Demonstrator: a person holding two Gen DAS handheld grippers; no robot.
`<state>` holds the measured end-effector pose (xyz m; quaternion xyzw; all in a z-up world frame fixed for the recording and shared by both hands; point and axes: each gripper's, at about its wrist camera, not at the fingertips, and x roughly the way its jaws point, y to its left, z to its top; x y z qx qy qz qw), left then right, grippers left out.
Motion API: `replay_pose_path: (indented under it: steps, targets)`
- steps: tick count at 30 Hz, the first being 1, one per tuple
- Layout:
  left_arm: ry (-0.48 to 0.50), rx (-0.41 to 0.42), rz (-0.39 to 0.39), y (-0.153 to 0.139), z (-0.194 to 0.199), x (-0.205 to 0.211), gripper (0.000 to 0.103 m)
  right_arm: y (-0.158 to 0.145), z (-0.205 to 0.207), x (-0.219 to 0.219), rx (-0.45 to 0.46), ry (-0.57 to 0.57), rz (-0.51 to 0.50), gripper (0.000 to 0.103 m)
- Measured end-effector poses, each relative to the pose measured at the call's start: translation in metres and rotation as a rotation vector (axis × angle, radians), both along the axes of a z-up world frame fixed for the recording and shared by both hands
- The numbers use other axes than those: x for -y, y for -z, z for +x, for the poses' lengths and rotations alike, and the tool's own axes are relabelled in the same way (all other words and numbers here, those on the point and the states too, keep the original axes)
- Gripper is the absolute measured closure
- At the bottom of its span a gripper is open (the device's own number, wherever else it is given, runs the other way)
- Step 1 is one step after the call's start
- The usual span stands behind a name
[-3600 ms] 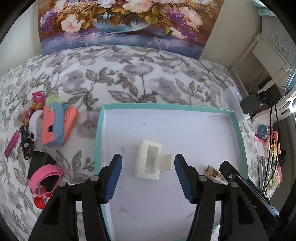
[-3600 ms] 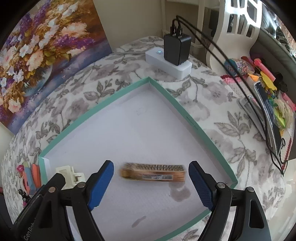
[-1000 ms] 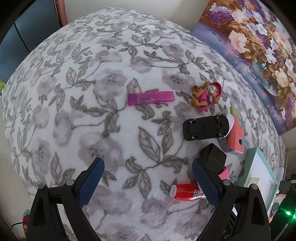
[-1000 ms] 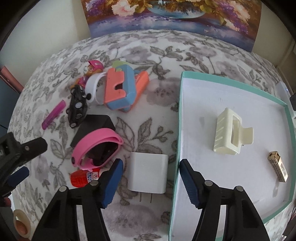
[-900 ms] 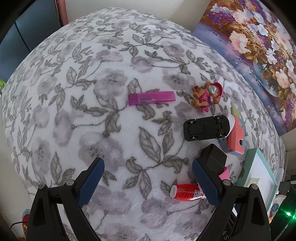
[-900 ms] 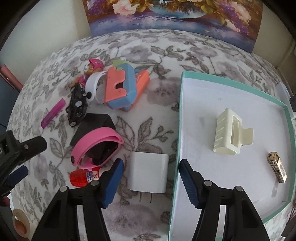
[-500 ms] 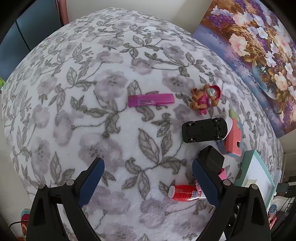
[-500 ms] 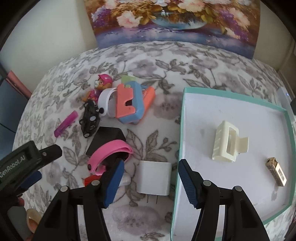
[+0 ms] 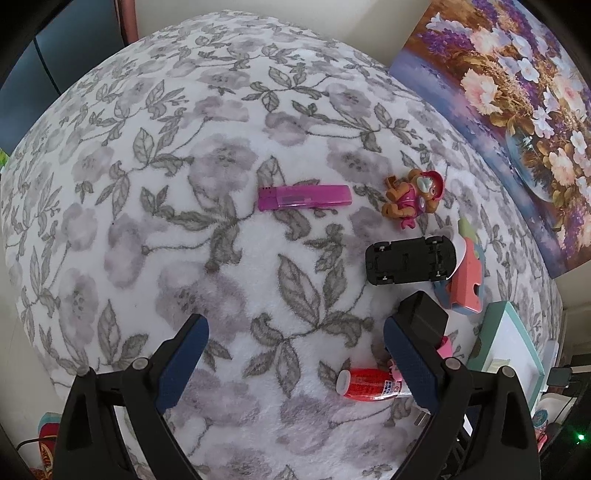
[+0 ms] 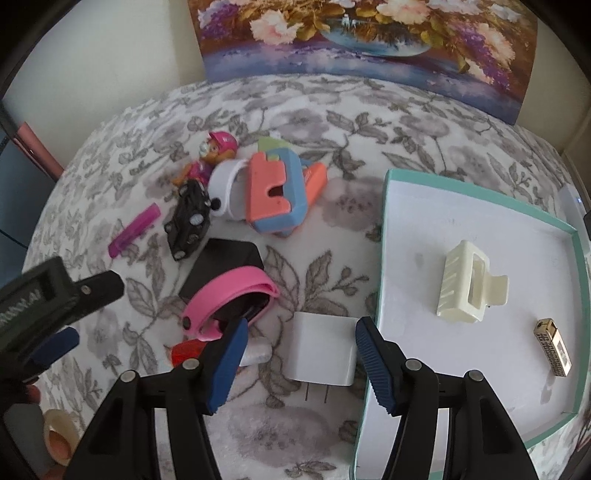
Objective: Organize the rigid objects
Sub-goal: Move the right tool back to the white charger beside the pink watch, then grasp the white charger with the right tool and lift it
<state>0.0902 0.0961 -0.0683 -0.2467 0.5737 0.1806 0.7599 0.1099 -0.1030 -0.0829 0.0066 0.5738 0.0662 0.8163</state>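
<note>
My right gripper (image 10: 301, 358) is open and points down at a white charger (image 10: 321, 349), which lies on the blanket between its fingers with a gap at the left pad. The teal-rimmed tray (image 10: 384, 258) to the right holds a cream hair clip (image 10: 469, 282) and a gold lighter (image 10: 554, 349). My left gripper (image 9: 295, 350) hangs wide open over bare blanket, with nothing between its fingers. Beyond it lie a magenta lighter (image 9: 304, 196), a pup figure (image 9: 413, 199) and an upturned black toy car (image 9: 410, 260). A red bottle (image 9: 365, 384) lies beside its right finger.
A pink band (image 10: 229, 302) rests on a black box (image 10: 221, 262). A pink and blue block toy (image 10: 275, 192) and a white ring (image 10: 225, 184) sit behind them. A flower painting (image 10: 369, 29) leans on the back wall. A tape roll (image 10: 59, 435) shows at the lower left.
Both grippers have left the tray, where the clip and gold lighter stay. Over the last second the right gripper edged left over the charger; the left barely moved.
</note>
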Motion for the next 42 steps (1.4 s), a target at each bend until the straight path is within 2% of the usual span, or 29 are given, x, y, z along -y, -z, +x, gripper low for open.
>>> replay_pose_path:
  steps: [7,11,15,19,27,33,37,42]
  targets:
    - [0.006,-0.003,0.002,0.002,0.0,0.001,0.007,0.003,0.001,-0.003,0.003,0.001,-0.02,0.039]
    - [0.007,-0.005,0.0,0.002,0.001,0.001,0.007,0.001,0.001,-0.006,-0.002,-0.017,0.024,0.039]
    - [0.004,-0.004,0.002,0.002,0.0,0.0,0.007,0.006,0.001,-0.008,-0.008,-0.019,-0.044,0.04]
    - [0.01,-0.007,-0.002,0.002,0.001,0.0,0.007,0.007,0.002,-0.009,-0.011,-0.027,-0.052,0.041]
    - [0.015,-0.025,-0.004,0.009,0.003,0.002,0.007,0.009,0.002,-0.012,-0.011,-0.036,-0.056,0.049]
    - [0.027,-0.039,0.005,0.013,0.003,0.006,0.007,0.013,0.004,-0.007,-0.022,-0.012,-0.018,0.052]
    - [0.034,-0.049,0.011,0.015,0.004,0.009,0.007,0.024,0.003,-0.011,-0.05,-0.025,-0.042,0.055]
    - [0.034,-0.062,0.01,0.019,0.005,0.01,0.007,0.024,0.003,-0.013,-0.04,-0.035,-0.06,0.056]
